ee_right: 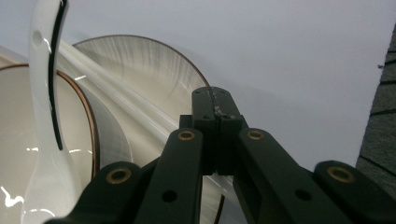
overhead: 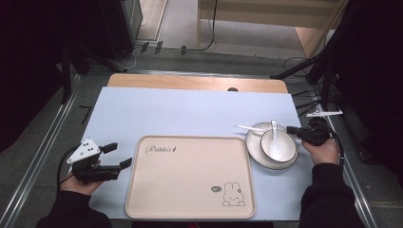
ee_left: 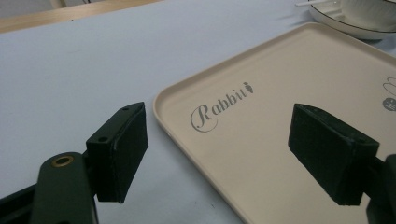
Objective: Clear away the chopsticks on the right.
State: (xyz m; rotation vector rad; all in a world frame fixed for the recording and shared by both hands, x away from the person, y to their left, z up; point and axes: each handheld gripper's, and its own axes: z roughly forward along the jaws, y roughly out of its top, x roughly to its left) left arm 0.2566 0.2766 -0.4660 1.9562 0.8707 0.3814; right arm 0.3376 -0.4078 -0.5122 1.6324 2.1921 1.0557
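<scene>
The right gripper [overhead: 291, 129] sat at the right edge of the plate [overhead: 254, 149], its jaws pressed fully together. In the right gripper view a pale, glassy stick [ee_right: 126, 109] ran from under the closed tips across the plate; whether the pads pinched it or merely lay over it could not be told. Just beyond and to the left of those tips stood the bowl [ee_right: 28, 140] on the plate, with a white spoon [ee_right: 44, 70] resting in it, handle rising past the rim. In the high view the stick's far end [overhead: 249, 127] poked out over the plate's left rim onto the blue tabletop [overhead: 190, 111].

The left gripper [overhead: 119, 156] was held low at the left side of the tray [overhead: 190, 209], jaws spread wide with nothing between them. Seen along its jaws, the tray's near corner and the word "Rabbit" [ee_left: 219, 105] lay straight ahead between the two pads, which were not touching the tray. The plate and bowl were well beyond it, across the tray.
</scene>
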